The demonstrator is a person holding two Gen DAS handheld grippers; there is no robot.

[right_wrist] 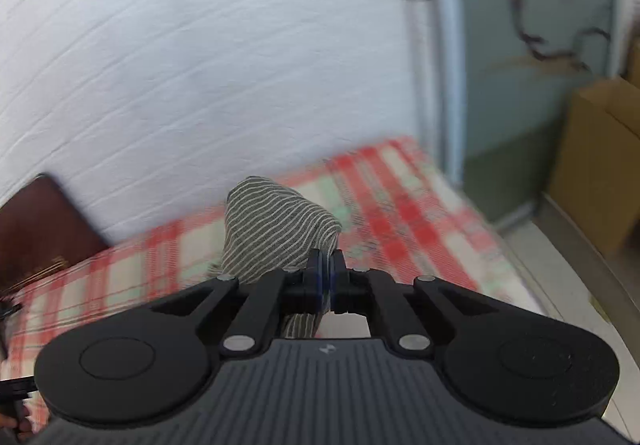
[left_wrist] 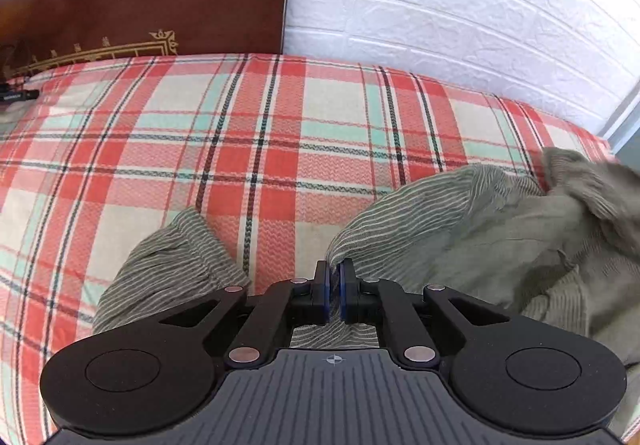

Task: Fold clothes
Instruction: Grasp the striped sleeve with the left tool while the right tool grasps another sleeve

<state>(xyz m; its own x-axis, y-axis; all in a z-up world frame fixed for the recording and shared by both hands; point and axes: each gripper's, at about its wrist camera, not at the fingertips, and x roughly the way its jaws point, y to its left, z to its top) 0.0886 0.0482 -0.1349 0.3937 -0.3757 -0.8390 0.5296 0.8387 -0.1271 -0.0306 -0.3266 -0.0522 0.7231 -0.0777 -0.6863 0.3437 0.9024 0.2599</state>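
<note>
We are lifting the striped garment (left_wrist: 420, 213) off the plaid bed (left_wrist: 240, 125), left gripper (left_wrist: 335, 291) and right gripper (right_wrist: 326, 277) each clamping an edge; next we judge it needs spreading flat.

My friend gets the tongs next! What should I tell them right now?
Left tongs: shut on an edge of the striped shirt, low over the bed.
Right tongs: shut on another part of the same shirt, held up off the bed.
The shirt is bunched, part lying on the plaid bed, nothing else in view to fold.
Done: both grips taken.
Left: spread the shirt flat, fold it, let go.
</note>
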